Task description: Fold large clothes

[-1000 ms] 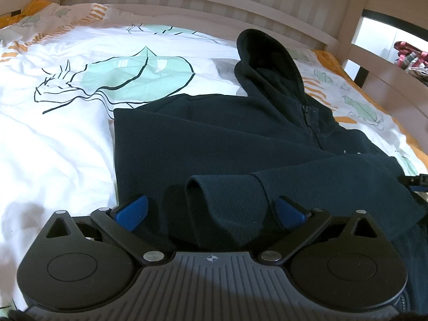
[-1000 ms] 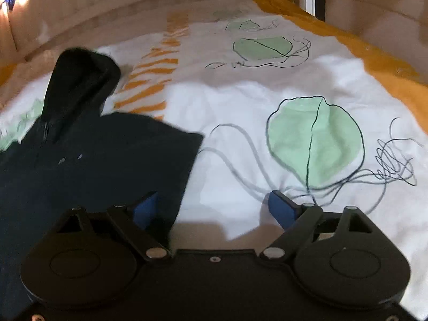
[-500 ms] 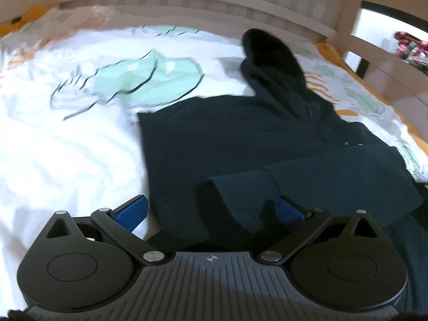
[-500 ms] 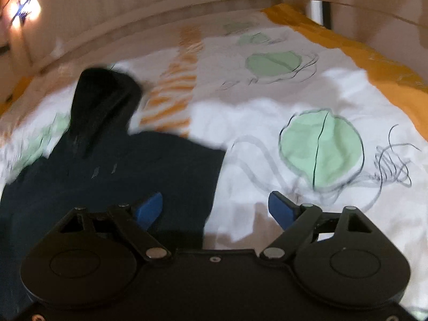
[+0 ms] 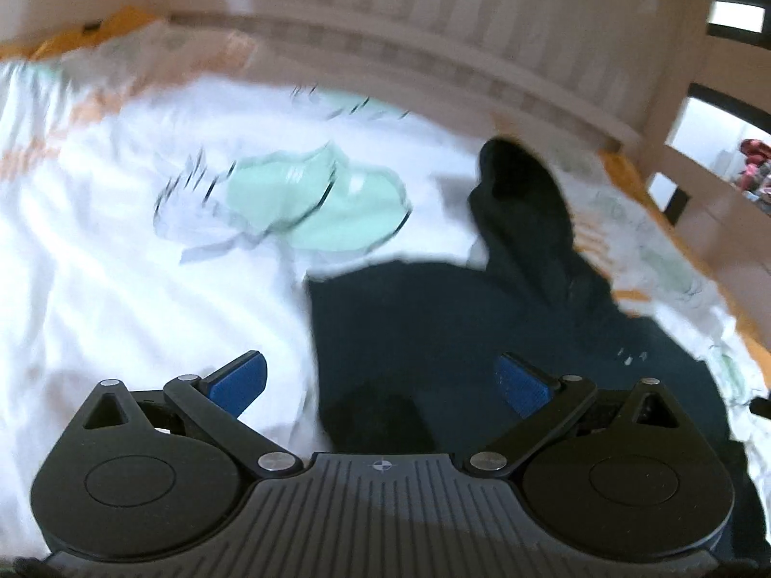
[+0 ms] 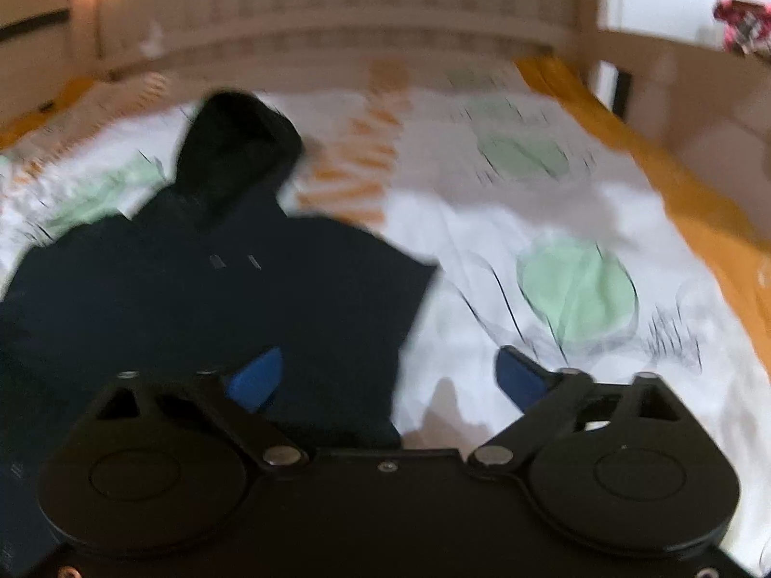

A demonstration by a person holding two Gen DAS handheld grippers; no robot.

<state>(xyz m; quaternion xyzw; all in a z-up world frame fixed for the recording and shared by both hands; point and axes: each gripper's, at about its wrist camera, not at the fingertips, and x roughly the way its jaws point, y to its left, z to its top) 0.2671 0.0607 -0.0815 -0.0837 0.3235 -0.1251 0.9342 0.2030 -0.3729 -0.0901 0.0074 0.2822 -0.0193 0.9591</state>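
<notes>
Both views motion-blurred. Dark navy hooded zip sweatshirt [image 5: 506,318] lies flat on the bed, on a white duvet cover with mint-green leaf prints and orange stripes [image 5: 120,265]; hood [image 5: 523,202] points toward the pale wooden slatted bed rail [image 5: 433,48] at the far side. In the right wrist view the same sweatshirt [image 6: 217,289] fills the left half of the frame, hood [image 6: 236,144] up top, its right edge ending on white cover [image 6: 506,337] with a mint-green leaf [image 6: 578,289] printed further right. Orange border of the cover [image 6: 674,192] runs along the right bed edge.

Left tool [image 5: 380,378]: wide open, blue pads [image 5: 238,380] spread apart, nothing gripped; left pad over white cover, right pad over the dark fabric, a folded sleeve cuff [image 5: 376,419] sitting low between them, not pinched. Tool is held above the garment, whether it touches cloth cannot be told.

Right tool [image 6: 385,375]: wide open, its jaws have just been opening further; nothing clamped. Left blue pad [image 6: 255,378] over the sweatshirt's edge, right pad over bare cover; the garment's hem edge runs between them, apart from the pads.

Red patterned cloth [image 6: 742,24] visible beyond the bed frame, far right, too blurred to identify
</notes>
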